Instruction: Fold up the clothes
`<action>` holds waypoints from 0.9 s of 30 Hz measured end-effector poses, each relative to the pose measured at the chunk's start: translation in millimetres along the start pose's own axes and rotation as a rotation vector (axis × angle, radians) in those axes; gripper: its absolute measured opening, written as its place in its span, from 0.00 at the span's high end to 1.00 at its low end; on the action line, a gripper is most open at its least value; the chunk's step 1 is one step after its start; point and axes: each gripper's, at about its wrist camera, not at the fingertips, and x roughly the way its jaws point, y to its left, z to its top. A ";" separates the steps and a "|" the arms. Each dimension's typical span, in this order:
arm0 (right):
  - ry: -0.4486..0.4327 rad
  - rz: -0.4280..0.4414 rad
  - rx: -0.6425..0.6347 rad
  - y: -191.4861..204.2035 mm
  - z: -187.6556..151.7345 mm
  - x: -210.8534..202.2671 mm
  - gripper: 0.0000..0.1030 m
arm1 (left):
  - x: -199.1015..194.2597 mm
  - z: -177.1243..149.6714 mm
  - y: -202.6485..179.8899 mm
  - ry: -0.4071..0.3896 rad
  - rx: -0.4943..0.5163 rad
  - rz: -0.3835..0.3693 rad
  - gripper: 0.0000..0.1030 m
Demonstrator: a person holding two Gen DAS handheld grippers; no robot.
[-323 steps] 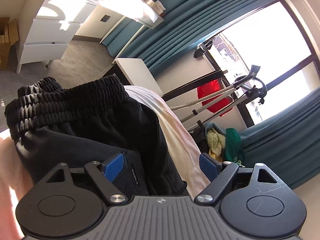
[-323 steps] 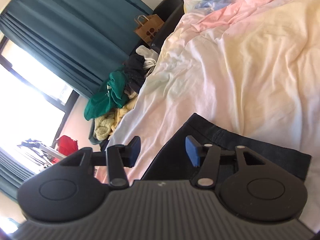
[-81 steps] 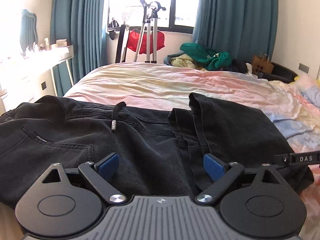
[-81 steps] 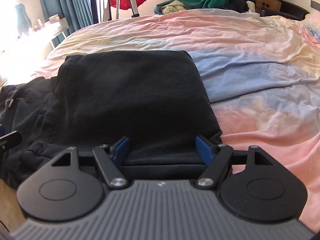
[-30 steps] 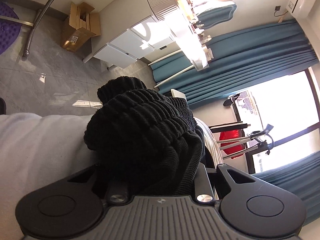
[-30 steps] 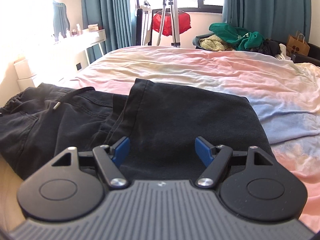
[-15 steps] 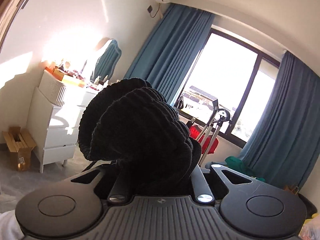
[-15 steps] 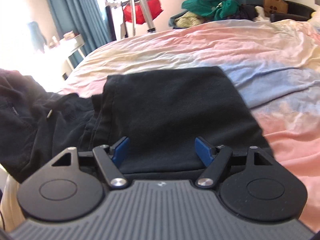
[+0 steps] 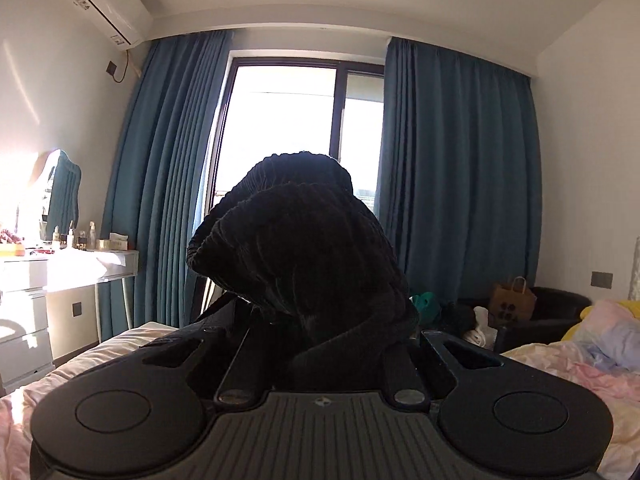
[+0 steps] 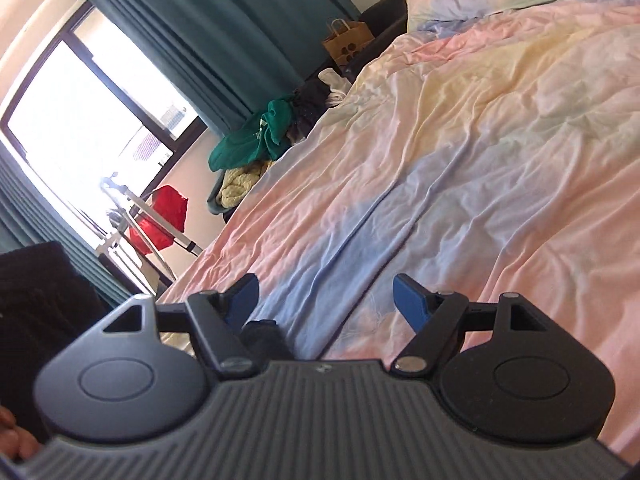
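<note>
Two grippers show different states. The left gripper [image 9: 320, 344] is clamped on the ribbed waistband of the black trousers [image 9: 296, 256], which bunch up in front of the window [image 9: 296, 120] and blue curtains [image 9: 452, 168]. The right gripper [image 10: 326, 300] has its jaws wide apart, just opened a little further, with nothing between them, tilted over the pastel bedsheet [image 10: 480, 140].

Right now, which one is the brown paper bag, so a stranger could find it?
Look past the far side of the pastel bed, by the teal curtain. The paper bag stands beside the black armchair. Unlike the soft clothes heap nearby, it is stiff, upright, with loop handles.
</note>
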 end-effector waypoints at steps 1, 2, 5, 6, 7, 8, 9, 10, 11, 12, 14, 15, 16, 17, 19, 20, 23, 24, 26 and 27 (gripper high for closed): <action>-0.002 0.015 0.015 -3.2 1.9 -0.6 0.25 | 5.2 -12.9 -13.6 0.021 0.026 -0.019 0.89; 0.000 0.038 0.018 -4.0 3.7 -0.4 0.25 | 10.6 -26.7 -26.2 0.046 0.050 -0.040 0.89; 0.003 0.082 0.001 -4.1 6.3 7.2 0.25 | 23.4 -68.9 -52.6 0.158 0.136 -0.120 0.89; 0.009 0.089 0.009 -6.0 6.8 10.8 0.25 | 28.2 -82.6 -59.4 0.203 0.162 -0.148 0.89; 0.020 0.110 0.031 -9.1 7.9 14.7 0.25 | 32.3 -95.1 -64.8 0.244 0.186 -0.171 0.88; 0.034 0.136 0.056 -12.5 9.2 18.6 0.25 | 35.8 -106.1 -68.3 0.279 0.207 -0.187 0.88; 0.046 0.160 0.070 -13.5 9.7 21.2 0.25 | 38.7 -114.0 -70.5 0.303 0.227 -0.200 0.87; 0.059 0.178 0.071 -12.6 10.0 23.1 0.25 | 40.8 -118.3 -70.9 0.314 0.246 -0.208 0.86; 0.069 0.192 0.063 -10.7 10.2 24.1 0.25 | 42.9 -122.6 -71.3 0.324 0.265 -0.216 0.84; 0.077 0.204 0.051 -8.5 10.0 25.3 0.25 | 45.0 -126.9 -71.7 0.335 0.284 -0.223 0.81; 0.105 0.224 0.040 -4.8 7.9 27.8 0.25 | 41.9 -133.0 -67.5 0.369 0.328 -0.246 0.74; 0.130 0.238 0.048 -4.4 6.3 29.9 0.25 | 39.0 -135.6 -64.4 0.389 0.351 -0.259 0.62; 0.158 0.255 0.059 -4.5 4.6 32.4 0.25 | 36.1 -138.2 -61.3 0.408 0.375 -0.272 0.51; 0.180 0.269 0.073 -4.9 3.4 34.8 0.25 | 27.1 -142.1 -50.5 0.419 0.402 -0.277 0.35; 0.225 0.294 0.106 -5.6 0.3 38.6 0.25 | 4.2 -146.2 -25.5 0.405 0.458 -0.292 0.17; 0.240 0.300 0.114 -5.5 -1.1 39.4 0.25 | -5.5 -147.0 -15.7 0.396 0.486 -0.303 0.15; 0.269 0.307 0.114 -2.1 -4.6 38.6 0.25 | -35.4 -146.4 14.5 0.364 0.541 -0.342 0.14; 0.276 0.305 0.108 -0.5 -5.7 38.1 0.25 | -44.2 -145.2 26.3 0.348 0.548 -0.343 0.12; 0.283 0.297 0.085 3.6 -7.9 36.9 0.25 | -62.0 -141.9 55.4 0.315 0.561 -0.333 0.11; 0.286 0.292 0.072 5.8 -9.1 36.3 0.24 | -66.8 -139.3 69.0 0.303 0.563 -0.323 0.09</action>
